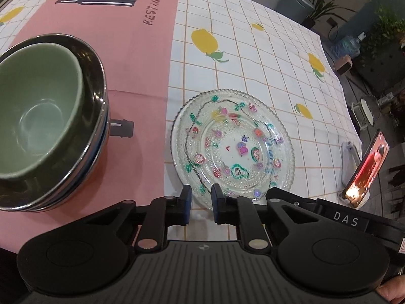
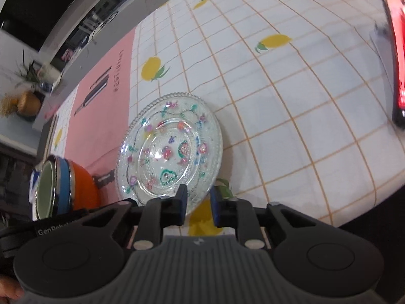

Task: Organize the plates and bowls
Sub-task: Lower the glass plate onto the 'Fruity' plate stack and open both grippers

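A clear glass plate painted with coloured flowers lies flat on the checked tablecloth. My left gripper hovers at its near rim, a narrow gap between the pads, and the rim shows through that gap untouched. My right gripper sits just beside it at the same plate, jaws slightly apart over the cloth with nothing pinched. To the left stands a stack of bowls: a green bowl nested in a dark steel-rimmed bowl, with blue and orange bowls beneath.
A pink placemat lies under the bowl stack. A lit phone leans on a white stand at the table's right edge. Potted plants and clutter lie beyond that edge. Part of a hand shows at the lower corners.
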`<state>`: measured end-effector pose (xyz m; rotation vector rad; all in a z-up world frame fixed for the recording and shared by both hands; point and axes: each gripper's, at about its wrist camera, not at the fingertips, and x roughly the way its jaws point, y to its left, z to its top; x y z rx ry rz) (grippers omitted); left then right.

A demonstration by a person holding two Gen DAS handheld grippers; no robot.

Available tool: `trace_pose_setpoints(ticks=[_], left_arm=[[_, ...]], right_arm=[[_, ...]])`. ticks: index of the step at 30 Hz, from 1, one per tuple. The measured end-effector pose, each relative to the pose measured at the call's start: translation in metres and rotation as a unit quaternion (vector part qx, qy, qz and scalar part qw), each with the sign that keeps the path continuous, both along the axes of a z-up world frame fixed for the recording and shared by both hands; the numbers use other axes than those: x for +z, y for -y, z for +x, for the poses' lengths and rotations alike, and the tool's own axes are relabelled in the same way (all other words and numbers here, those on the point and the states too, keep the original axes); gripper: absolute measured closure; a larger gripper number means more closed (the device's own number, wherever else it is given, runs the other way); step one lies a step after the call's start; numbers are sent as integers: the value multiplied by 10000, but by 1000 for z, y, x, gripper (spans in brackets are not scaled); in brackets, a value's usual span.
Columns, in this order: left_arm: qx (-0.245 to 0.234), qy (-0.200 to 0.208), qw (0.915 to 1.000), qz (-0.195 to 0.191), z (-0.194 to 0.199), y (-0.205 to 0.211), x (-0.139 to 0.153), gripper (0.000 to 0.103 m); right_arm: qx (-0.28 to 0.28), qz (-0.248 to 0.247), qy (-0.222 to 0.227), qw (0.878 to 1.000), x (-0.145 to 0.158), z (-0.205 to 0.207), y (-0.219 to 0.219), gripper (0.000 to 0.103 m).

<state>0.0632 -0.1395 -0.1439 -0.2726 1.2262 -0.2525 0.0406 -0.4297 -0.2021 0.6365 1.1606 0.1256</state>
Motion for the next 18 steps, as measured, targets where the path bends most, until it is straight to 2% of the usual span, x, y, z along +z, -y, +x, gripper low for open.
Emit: trace_pose_setpoints(ticks=[11,14,16,18], left_arm=[[108,21,9999,4,3,-2,0,90],[107,19,9999,-47,2,-3,0,90],[70,21,10000,-43,2,-3,3,89],[-21,130,9999,34,1,0,9,86]], right_arm=[[-1,56,-83,10000,-2,6,0,87],[29,60,-59,10000,0,4,1,83],[82,-93,31,9999,5,3,-1,82],[152,-301,183,9993,14,1,-4,76]])
